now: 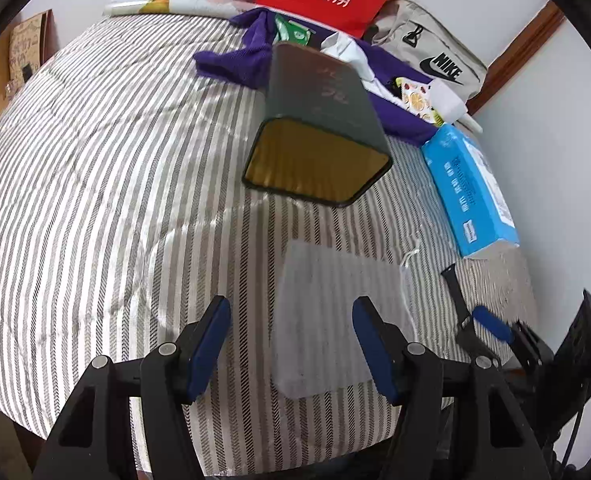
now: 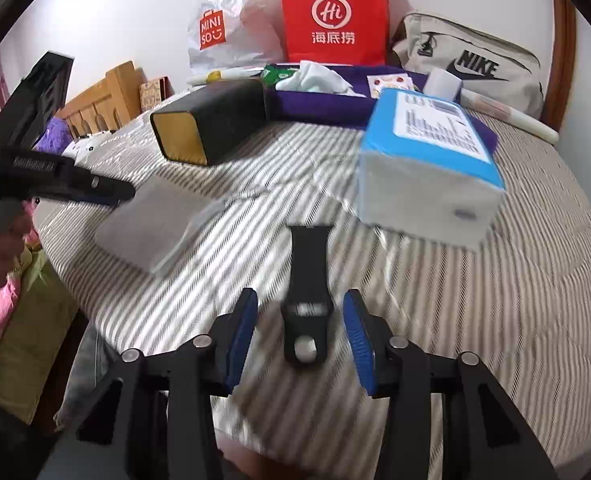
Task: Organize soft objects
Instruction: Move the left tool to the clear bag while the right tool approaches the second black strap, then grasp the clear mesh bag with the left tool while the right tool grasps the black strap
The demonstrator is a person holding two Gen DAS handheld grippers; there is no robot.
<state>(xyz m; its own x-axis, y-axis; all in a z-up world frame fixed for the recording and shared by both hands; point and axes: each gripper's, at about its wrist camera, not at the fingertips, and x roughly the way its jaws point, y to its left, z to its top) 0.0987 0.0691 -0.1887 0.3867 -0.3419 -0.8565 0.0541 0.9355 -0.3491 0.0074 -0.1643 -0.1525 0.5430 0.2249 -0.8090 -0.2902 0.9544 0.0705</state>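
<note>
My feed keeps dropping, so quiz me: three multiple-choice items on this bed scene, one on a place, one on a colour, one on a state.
1. Where is the black watch strap?
A. inside the tin
B. on the striped bedcover, between the right gripper's open jaws
C. on the tissue pack

2. What colour is the inside of the tin?
A. gold
B. red
C. white

3. How does the tin sit?
A. upright, lidded
B. crushed flat
C. on its side, open

Answers:
1 B, the strap lies on the cover with gaps to both pads.
2 A, the open mouth shows gold.
3 C, its open end faces the left wrist camera.
</note>
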